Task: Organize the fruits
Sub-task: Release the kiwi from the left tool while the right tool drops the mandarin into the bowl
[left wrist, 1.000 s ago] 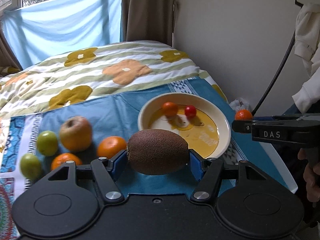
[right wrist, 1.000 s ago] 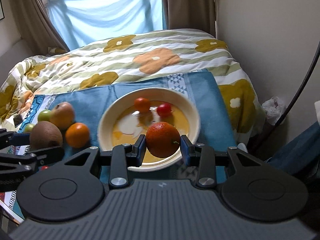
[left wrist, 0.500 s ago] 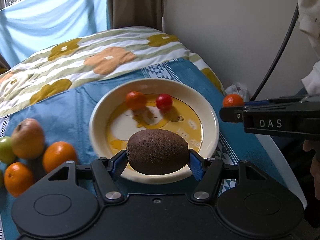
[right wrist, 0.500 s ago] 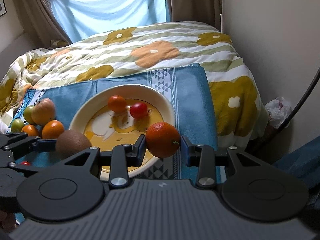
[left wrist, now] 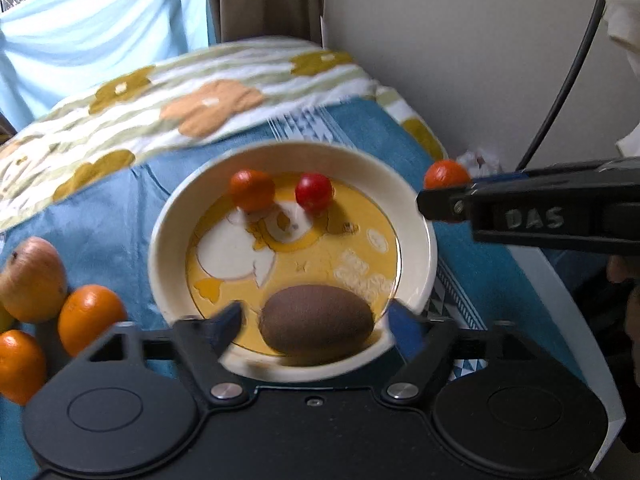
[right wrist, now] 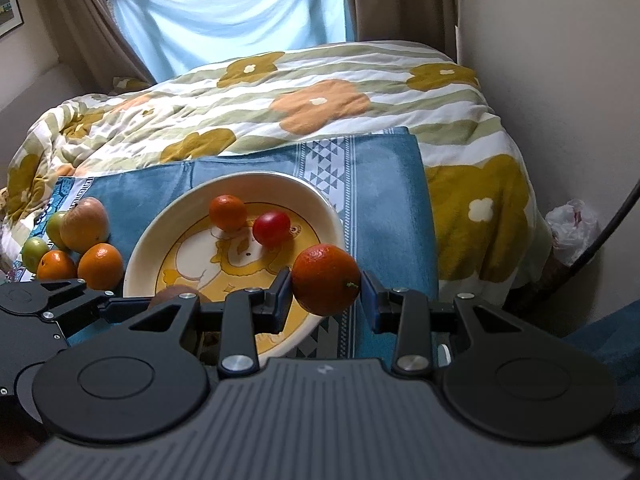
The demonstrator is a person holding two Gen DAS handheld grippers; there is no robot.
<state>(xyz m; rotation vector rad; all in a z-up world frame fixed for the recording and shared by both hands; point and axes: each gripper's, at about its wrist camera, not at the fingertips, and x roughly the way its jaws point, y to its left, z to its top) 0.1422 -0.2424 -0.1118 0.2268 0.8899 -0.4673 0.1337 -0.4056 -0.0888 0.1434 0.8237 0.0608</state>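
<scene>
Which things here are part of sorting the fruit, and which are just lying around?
Part of the job:
- kiwi in the plate, left gripper open around it
- orange held in the right gripper
- small orange and cherry tomato in the plate
- loose oranges, apple, green fruits on the blue cloth

Lying about:
- floral quilt
- plastic bag
- black cable

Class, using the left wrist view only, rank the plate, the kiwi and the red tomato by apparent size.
1. plate
2. kiwi
3. red tomato
The kiwi lies nearer the camera, which exaggerates its lead over the tomato.
</scene>
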